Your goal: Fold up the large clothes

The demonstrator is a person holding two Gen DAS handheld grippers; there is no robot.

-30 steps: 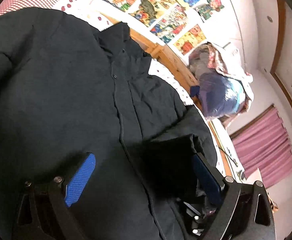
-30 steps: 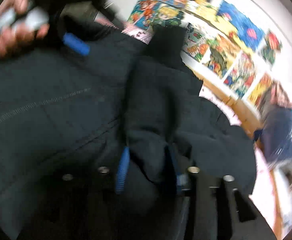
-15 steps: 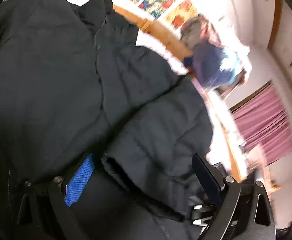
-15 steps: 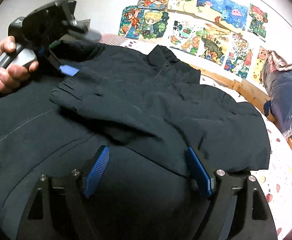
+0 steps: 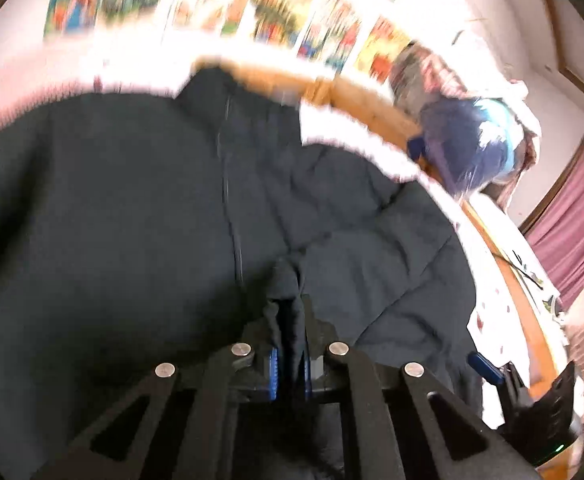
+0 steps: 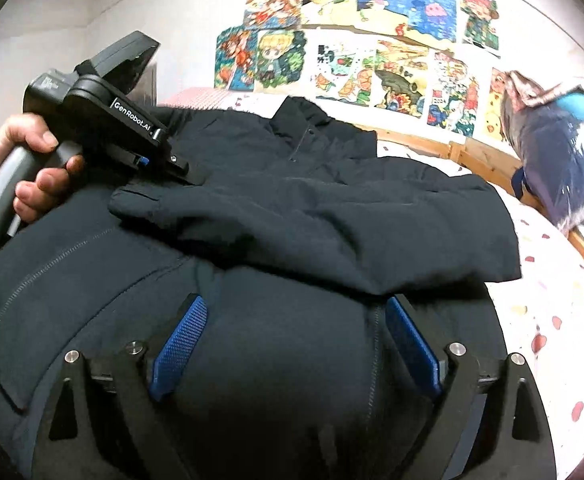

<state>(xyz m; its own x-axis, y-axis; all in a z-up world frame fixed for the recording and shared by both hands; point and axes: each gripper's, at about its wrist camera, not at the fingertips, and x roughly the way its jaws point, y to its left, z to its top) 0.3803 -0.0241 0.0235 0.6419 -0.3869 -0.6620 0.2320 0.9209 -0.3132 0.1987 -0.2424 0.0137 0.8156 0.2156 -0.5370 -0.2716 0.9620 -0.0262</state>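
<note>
Only right view shows hand [image 6: 24, 168] gripping left tool [image 6: 180, 172] on jacket [image 6: 292, 208].

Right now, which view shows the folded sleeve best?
The right wrist view: the sleeve lies sharp and whole across the jacket. The left wrist view is blurred and shows only part of it.

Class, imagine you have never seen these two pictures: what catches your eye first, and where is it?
A big dark coat spreads over the bed, one sleeve folded across its front. Behind it, bright cartoon drawings cover the wall. At left, a hand holds the left claw, shut on the sleeve's end.
</note>
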